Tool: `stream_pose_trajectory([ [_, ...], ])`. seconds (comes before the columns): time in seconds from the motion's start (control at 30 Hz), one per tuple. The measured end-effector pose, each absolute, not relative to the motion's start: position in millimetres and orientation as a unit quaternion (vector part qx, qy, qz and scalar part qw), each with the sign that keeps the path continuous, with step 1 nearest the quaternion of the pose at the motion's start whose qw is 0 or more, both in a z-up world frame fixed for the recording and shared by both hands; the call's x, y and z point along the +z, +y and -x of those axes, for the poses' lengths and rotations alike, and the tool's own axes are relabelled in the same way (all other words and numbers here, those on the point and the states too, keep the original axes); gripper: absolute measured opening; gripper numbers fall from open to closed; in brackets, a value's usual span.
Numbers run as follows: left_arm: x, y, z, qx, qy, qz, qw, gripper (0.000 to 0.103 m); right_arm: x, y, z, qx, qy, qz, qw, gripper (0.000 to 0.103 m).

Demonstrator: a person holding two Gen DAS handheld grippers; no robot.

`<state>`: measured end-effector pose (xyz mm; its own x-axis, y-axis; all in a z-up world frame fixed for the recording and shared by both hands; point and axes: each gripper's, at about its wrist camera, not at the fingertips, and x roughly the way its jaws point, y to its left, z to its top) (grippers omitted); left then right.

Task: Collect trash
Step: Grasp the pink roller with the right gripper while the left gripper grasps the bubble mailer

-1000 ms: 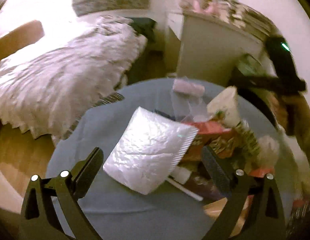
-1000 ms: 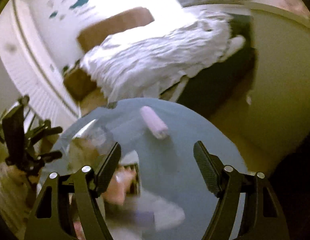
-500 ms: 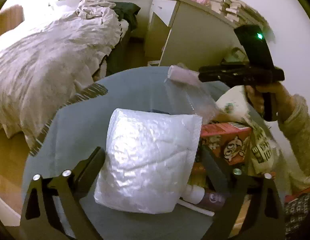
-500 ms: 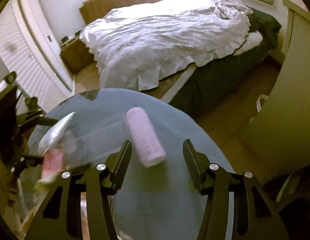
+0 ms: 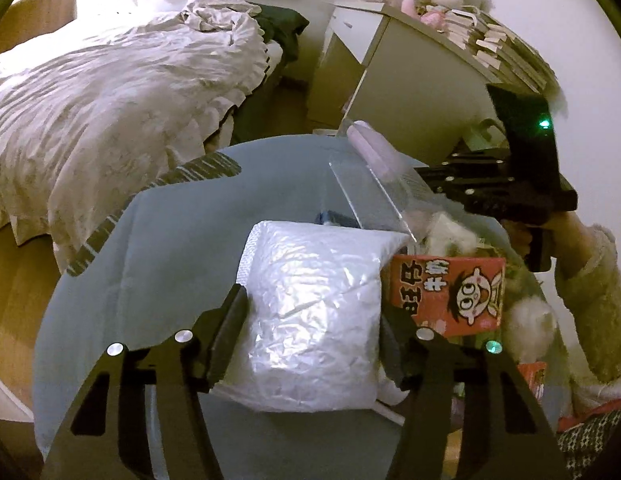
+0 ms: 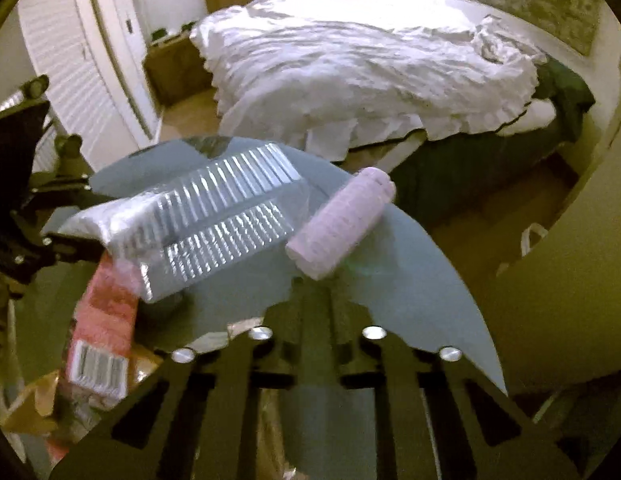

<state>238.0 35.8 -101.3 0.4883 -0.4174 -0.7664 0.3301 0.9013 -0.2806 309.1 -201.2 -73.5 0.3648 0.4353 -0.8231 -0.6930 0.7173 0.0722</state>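
My left gripper (image 5: 310,344) has just been closing. The white bubble bag (image 5: 314,312) lies between its fingers (image 5: 226,336) on the round blue table (image 5: 170,240), and both fingers touch its sides. My right gripper (image 6: 316,296) has just been closing too. Its fingers are almost together and seem to pinch the clear plastic wrap (image 6: 214,232). The pink roll (image 6: 342,224) sits just past them.

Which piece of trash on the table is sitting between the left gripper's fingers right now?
The white bubble mailer: it lies between the closing left gripper fingers, while the red snack box sits outside them.
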Motion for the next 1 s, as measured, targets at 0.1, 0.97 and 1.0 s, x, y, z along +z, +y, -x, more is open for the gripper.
stream_pose_trajectory([
  [0.1, -100.6, 35.9, -231.4, -0.21, 0.452, 0.048, 0.865, 0.053, -64.7, -214.6, -303.8, 0.352, 0.446, 0.116, 0.815, 0.009],
  [0.97, -67.3, 54.1, -156.0, -0.191, 0.4, 0.185, 0.877, 0.048, -68.7, -159.1, -323.6, 0.356, 0.495, 0.102, 0.786, 0.029],
  [1.0, -65.5, 54.3, -153.7, -0.193, 0.398, 0.188, 0.877, 0.048, -63.2, -163.0, -313.9, 0.359, 0.487, 0.098, 0.79, 0.029],
])
